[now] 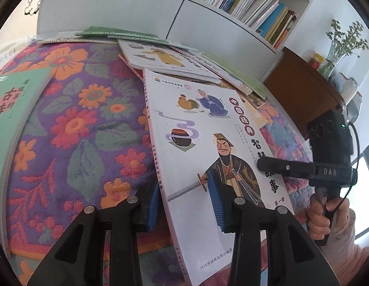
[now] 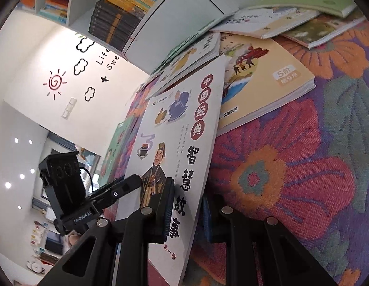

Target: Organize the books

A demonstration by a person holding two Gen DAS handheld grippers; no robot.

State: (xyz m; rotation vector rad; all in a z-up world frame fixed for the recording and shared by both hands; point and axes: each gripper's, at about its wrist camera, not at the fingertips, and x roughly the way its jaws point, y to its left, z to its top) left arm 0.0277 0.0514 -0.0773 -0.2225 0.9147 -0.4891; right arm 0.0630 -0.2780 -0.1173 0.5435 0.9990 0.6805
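A white picture book (image 1: 208, 162) with a bearded man on its cover is held tilted above the flowered cloth (image 1: 72, 124). My left gripper (image 1: 184, 205) is shut on its near left edge, blue pads on both faces. My right gripper (image 2: 188, 202) is shut on the same book (image 2: 175, 128) at its right edge; it also shows in the left wrist view (image 1: 275, 164). The left gripper shows in the right wrist view (image 2: 134, 183). More books lie in a loose pile behind (image 1: 165, 57), among them a tan one (image 2: 258, 81).
A green book (image 1: 15, 102) lies at the left on the cloth. A white bookshelf (image 1: 244, 2) packed with upright books stands behind the pile. A brown cabinet (image 1: 301, 83) with a vase of flowers (image 1: 336, 47) is at the right.
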